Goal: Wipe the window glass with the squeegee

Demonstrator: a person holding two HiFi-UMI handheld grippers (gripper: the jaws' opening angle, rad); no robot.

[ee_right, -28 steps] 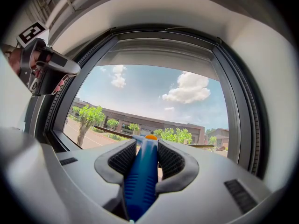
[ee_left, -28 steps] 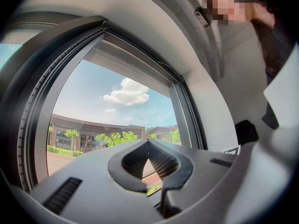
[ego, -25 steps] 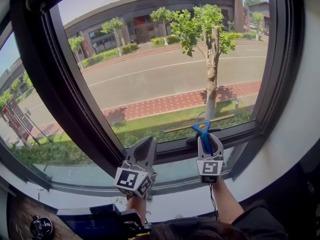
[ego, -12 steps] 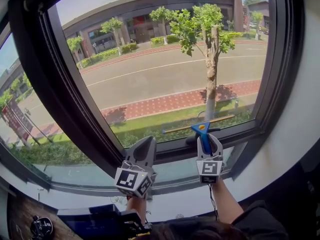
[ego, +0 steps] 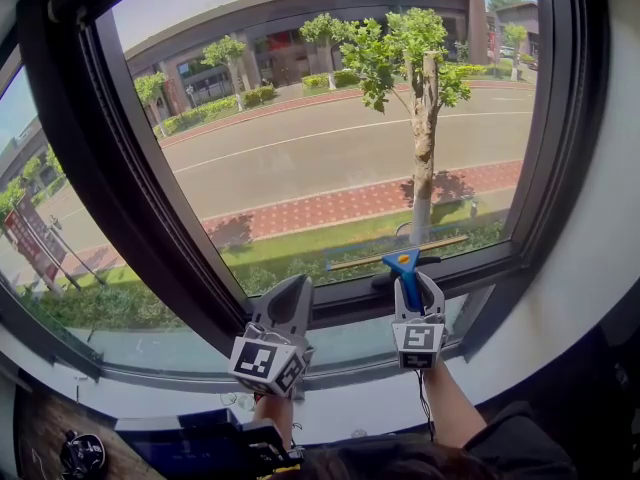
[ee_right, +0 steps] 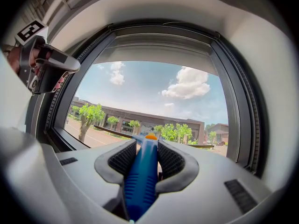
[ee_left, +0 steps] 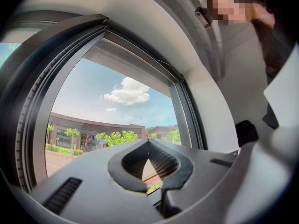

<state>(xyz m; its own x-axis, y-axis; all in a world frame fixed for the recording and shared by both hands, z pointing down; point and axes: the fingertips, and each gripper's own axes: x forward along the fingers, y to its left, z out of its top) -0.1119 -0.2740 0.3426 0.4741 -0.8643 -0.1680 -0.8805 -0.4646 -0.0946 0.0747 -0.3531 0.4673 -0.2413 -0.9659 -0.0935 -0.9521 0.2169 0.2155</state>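
Blue squeegee point(ego: 405, 265) handle sits clamped in my right gripper point(ego: 411, 290), pointing up; its blade point(ego: 440, 243) lies near-horizontal along the glass point(ego: 330, 148) bottom edge. Left gripper point(ego: 288, 294): closed, empty.

The window glass point(ego: 330, 138) is clear, smooth and shiny. The window frame point(ego: 130, 208), running from 9 o'clock down to 5 o'clock in the head view, looks like dark metal and is dull, not glossy. The wall point(ego: 590, 268) at 4 o'clock is white, smooth and matt. The squeegee point(ego: 405, 264) has a blue plastic handle, a bit shiny, with small ridges on it. The right gripper point(ego: 409, 282) and left gripper point(ego: 289, 284) are grey matt plastic. Their pads point(ee_right: 170, 160) are black and ribbed and look like rubber.
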